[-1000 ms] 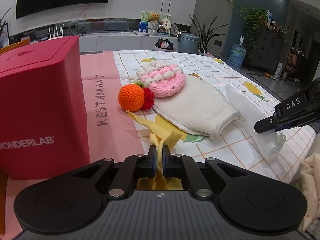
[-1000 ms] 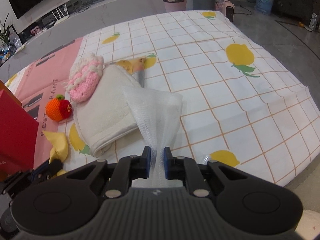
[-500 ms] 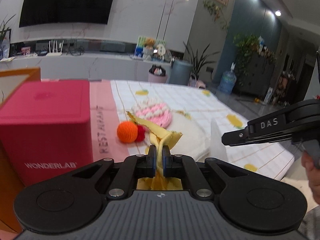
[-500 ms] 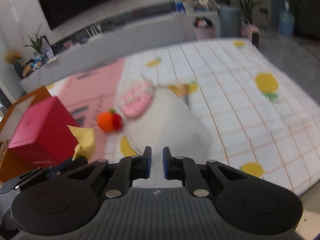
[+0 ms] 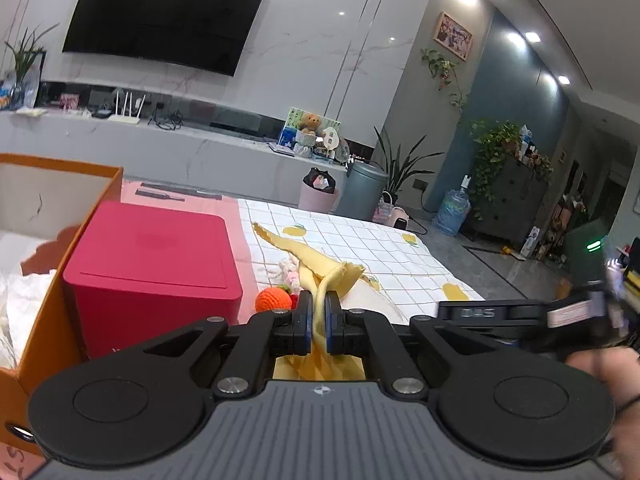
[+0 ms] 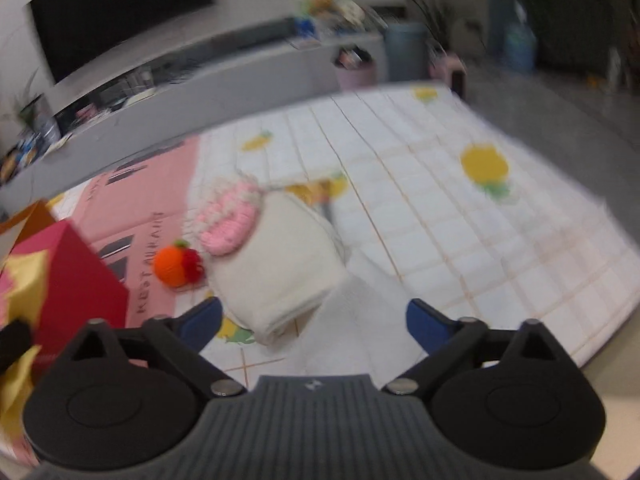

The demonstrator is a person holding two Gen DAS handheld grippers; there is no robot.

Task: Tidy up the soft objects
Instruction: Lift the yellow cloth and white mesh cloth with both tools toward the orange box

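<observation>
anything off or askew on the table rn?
Mostly fine. One oddity: the white gauzy cloth hangs over the table's near edge, right under the right claw, whose jaws are opening with nothing pinched. The cream towel, pink crochet piece and orange crochet fruit lie undisturbed.

Yellow cloth (image 5: 320,268) pinched aloft, folded cream towel (image 6: 288,272) flat, pink crochet (image 6: 230,220) atop
</observation>
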